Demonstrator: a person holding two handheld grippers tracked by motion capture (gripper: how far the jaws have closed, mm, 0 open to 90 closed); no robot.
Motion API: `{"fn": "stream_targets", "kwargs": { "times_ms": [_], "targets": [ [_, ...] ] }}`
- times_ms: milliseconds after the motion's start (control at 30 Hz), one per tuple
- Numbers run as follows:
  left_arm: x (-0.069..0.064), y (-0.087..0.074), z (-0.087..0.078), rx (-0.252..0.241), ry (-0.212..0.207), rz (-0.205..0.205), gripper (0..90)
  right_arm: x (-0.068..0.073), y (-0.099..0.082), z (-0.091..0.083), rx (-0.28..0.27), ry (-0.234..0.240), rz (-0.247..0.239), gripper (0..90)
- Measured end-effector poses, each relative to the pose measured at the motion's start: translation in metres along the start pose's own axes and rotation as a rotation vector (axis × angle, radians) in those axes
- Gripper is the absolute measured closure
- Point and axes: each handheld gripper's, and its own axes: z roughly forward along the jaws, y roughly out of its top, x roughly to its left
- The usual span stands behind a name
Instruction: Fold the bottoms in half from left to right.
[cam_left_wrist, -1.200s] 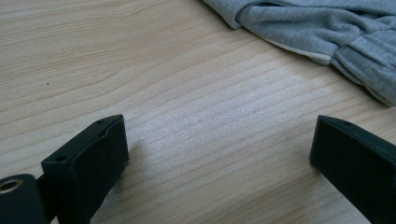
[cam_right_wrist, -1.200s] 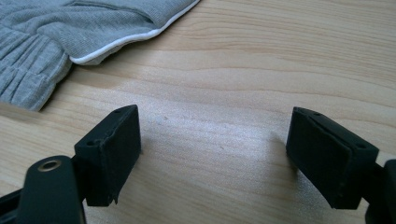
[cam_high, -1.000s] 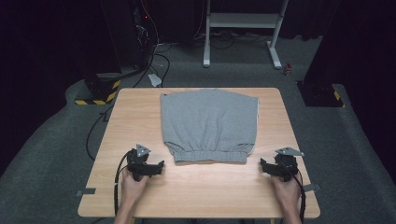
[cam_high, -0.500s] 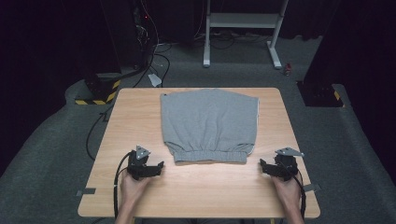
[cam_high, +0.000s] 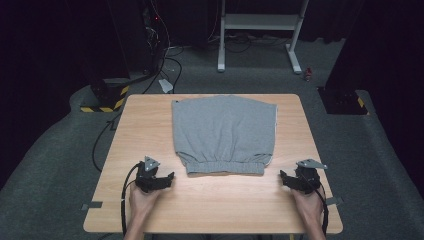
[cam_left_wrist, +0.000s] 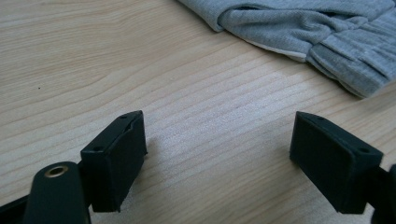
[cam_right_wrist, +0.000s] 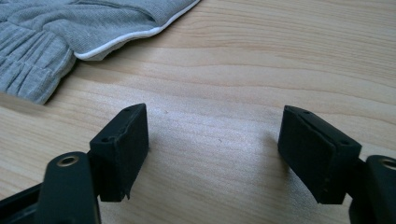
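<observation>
A folded grey garment (cam_high: 224, 132) with a ribbed waistband at its near edge lies flat on the middle of the wooden table (cam_high: 145, 125). My left gripper (cam_high: 169, 179) rests on the table just left of the waistband, open, with bare wood between its jaws (cam_left_wrist: 217, 135); the garment's corner (cam_left_wrist: 327, 32) lies ahead and to the right. My right gripper (cam_high: 283, 180) rests right of the waistband, open. Its jaws have just been closing a little, and nothing is between them (cam_right_wrist: 215, 135). The garment's white-trimmed edge (cam_right_wrist: 70, 23) lies ahead and to the left.
Bare wood runs along the table's near edge and both sides of the garment. On the dark floor beyond stand a black-and-yellow striped base (cam_high: 105, 102), a white metal frame (cam_high: 260, 22), loose cables and a black box (cam_high: 345, 100) at the right.
</observation>
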Motion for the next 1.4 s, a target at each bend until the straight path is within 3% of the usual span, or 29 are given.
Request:
{"fn": "stream_targets", "kwargs": {
  "times_ms": [267,400,667,900,1067,1400],
  "targets": [
    [-0.003,0.002,-0.004,-0.022,-0.036,-0.031,22.1,0.002,-0.002,-0.005,-0.015,-0.013,-0.002,35.4],
    [-0.01,0.008,-0.006,-0.046,-0.068,-0.024,22.8,0.002,-0.001,-0.011,-0.062,0.028,0.01,40.7],
    [-0.022,0.016,-0.003,-0.071,-0.14,-0.043,25.2,0.009,0.002,-0.014,-0.072,0.079,0.002,46.3],
    [-0.033,0.021,0.003,-0.078,-0.185,-0.026,30.3,0.022,0.011,-0.013,-0.096,0.131,-0.015,47.0],
    [-0.036,0.024,0.008,-0.076,-0.197,-0.042,31.2,0.037,0.02,-0.008,-0.108,0.159,-0.057,46.5],
    [-0.053,0.05,0.023,-0.059,-0.188,-0.002,32.1,0.057,0.032,0.005,-0.103,0.197,-0.058,48.2]
  ]
}}
